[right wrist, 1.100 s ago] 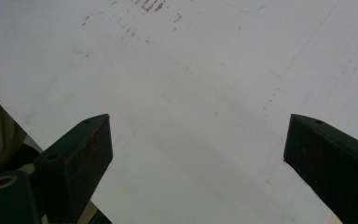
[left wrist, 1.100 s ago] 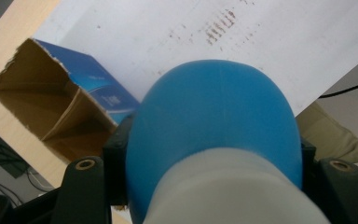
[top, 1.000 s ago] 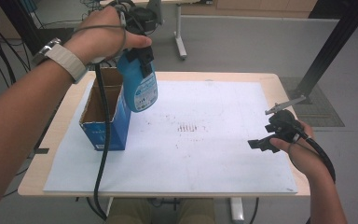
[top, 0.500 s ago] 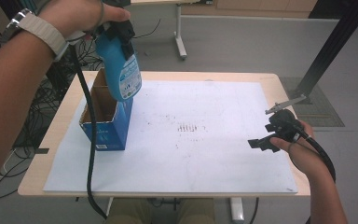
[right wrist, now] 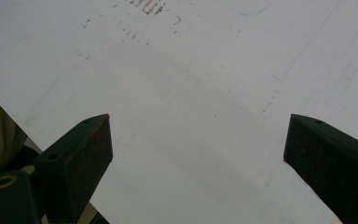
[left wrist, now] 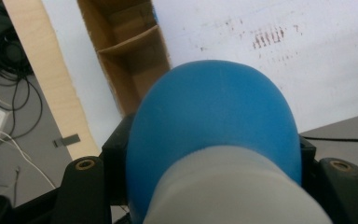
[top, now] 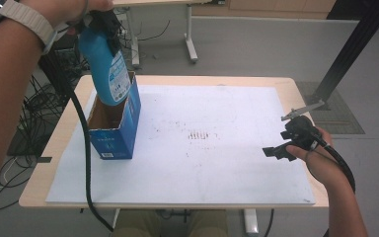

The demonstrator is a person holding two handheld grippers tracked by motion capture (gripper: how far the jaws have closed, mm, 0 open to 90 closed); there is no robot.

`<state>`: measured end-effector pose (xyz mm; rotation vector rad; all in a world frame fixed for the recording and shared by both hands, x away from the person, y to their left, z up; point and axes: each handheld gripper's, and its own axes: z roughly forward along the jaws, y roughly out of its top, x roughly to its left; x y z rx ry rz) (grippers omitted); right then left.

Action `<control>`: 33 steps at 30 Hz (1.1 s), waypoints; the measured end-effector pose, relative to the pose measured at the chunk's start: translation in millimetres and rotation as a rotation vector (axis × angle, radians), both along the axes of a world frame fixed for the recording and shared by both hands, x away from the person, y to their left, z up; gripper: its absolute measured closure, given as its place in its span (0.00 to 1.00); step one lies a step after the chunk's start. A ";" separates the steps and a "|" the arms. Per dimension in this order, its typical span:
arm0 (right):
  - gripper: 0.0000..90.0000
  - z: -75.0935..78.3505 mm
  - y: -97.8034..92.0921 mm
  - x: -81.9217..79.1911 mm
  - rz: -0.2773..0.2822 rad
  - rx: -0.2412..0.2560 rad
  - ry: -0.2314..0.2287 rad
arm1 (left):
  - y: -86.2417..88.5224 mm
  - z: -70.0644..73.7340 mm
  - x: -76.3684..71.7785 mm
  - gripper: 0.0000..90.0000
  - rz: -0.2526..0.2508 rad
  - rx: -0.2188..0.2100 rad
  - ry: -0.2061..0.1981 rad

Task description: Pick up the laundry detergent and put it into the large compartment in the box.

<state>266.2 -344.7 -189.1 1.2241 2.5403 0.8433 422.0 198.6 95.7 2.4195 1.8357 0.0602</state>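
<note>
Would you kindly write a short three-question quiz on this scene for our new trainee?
1. True or false: the left gripper holds the blue bottle above the open cardboard box.
2. How do the right gripper jaws stand? A) shut on a cloth B) wide apart with nothing between them C) shut on the box
3. Fill in: the box stands at the ____ side of the white sheet, as the high view shows it.

Key
1. True; the bottle's lower end hangs over the box's opening.
2. B; the white sheet shows between them.
3. Left.
</note>
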 end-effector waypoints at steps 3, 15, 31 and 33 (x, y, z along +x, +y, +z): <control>0.09 0.2 -0.4 -0.3 0.000 0.001 -0.002 | 8.0 -3.3 0.9 0.43 0.041 -0.006 0.001; 0.09 -5.0 -1.1 1.6 -0.001 0.007 0.004 | 24.7 -18.3 8.5 0.43 0.143 -0.007 0.021; 0.09 -11.5 -2.8 5.0 -0.002 0.013 0.011 | 40.2 -51.6 21.6 0.43 0.227 -0.002 0.029; 0.09 -12.0 -2.6 5.3 -0.002 0.015 0.012 | 39.2 -56.8 24.0 0.43 0.226 0.004 0.033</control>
